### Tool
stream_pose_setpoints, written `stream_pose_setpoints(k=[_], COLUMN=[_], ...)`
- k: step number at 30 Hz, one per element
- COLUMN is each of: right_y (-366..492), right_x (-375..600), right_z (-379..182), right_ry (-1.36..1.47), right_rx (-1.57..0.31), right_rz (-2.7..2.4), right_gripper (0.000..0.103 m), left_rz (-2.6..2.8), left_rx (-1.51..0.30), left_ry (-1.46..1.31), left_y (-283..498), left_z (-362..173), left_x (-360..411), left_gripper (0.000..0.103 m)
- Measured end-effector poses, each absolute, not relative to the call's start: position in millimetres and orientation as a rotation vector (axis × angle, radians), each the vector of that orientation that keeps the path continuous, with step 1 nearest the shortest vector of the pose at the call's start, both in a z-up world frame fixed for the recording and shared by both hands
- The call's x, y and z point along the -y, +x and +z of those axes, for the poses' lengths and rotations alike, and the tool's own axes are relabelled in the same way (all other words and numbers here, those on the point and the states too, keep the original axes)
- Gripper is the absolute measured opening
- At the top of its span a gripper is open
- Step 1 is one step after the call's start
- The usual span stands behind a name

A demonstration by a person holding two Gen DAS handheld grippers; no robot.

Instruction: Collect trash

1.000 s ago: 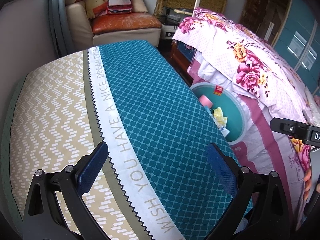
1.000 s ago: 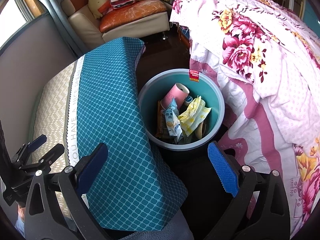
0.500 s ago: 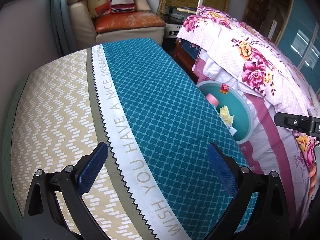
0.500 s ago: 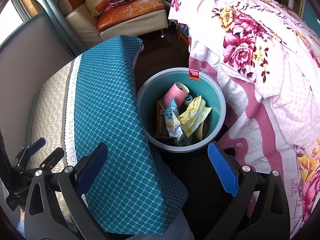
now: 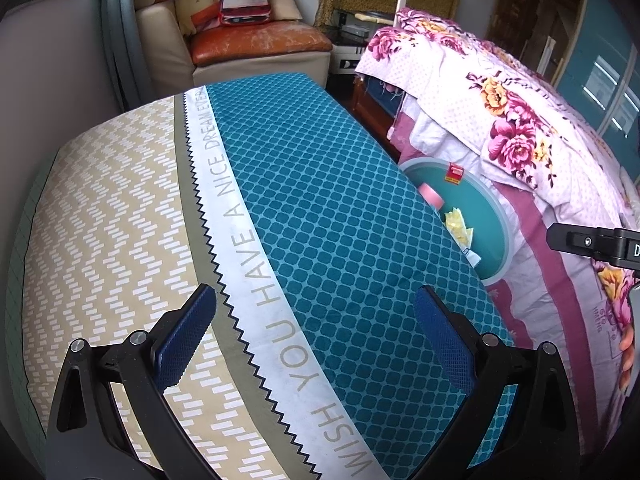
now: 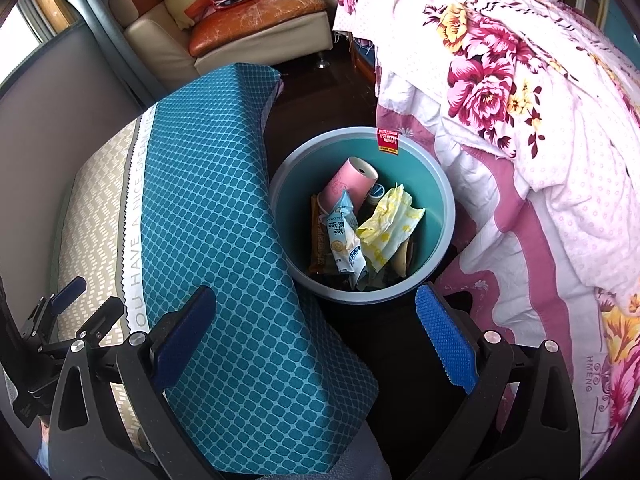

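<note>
1. Since a second ago your left view has slid a little: the teal bin (image 5: 496, 216) now sits further right and lower in it, and more of the patterned cover fills the picture. In your right view the bin has drifted up and slightly right; its contents lie as they did.

2. Left wrist view: your left hand-held gripper (image 5: 316, 336) is released, its blue pads spread wide and grasping nothing, hovering over the teal-checked cover (image 5: 340, 208) near its right edge. The bin stands on the floor between that edge and the floral bedspread (image 5: 512, 120), half hidden by the cover. Your right hand-held gripper's black body (image 5: 592, 242) shows at the right border, with fingertips (image 5: 627, 344) of your hand below it.

3. Right wrist view: your right hand-held gripper (image 6: 316, 336) is also released and empty, above the dark floor just in front of the bin (image 6: 444, 216). The trash is inside the bin: a pink roll (image 6: 352, 184), a pale blue wrapper (image 6: 344, 236), a crumpled yellow paper (image 6: 390, 226) and a brown packet (image 6: 318, 240). Your left hand-held gripper (image 6: 80, 304) appears at the lower left, over the cover's beige side.
</note>
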State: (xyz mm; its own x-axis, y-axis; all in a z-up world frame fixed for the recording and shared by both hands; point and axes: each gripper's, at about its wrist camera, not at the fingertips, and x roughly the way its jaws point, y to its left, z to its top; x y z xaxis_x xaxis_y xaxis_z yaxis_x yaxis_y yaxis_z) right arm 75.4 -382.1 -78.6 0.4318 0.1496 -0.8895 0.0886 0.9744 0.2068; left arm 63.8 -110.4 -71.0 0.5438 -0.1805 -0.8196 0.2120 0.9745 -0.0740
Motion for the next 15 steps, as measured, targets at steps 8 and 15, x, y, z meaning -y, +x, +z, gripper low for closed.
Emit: stream_pose_setpoints(k=[8, 15], right_y=[78.6, 81.8], right_x=[380.3, 379.9], right_z=[-83.0, -86.3], right_ry=[0.234, 0.234], right_rx=[-1.137, -1.148], right_rz=[0.038, 0.035], right_gripper=[0.096, 0.096], left_rz=[-0.234, -0.235], left_rx=[-0.975, -0.988], left_ry=[0.042, 0.043], left_y=[65.1, 67.1], left_z=[-75.2, -80.8], left_x=[110.5, 110.0], left_gripper=[0.099, 0.099])
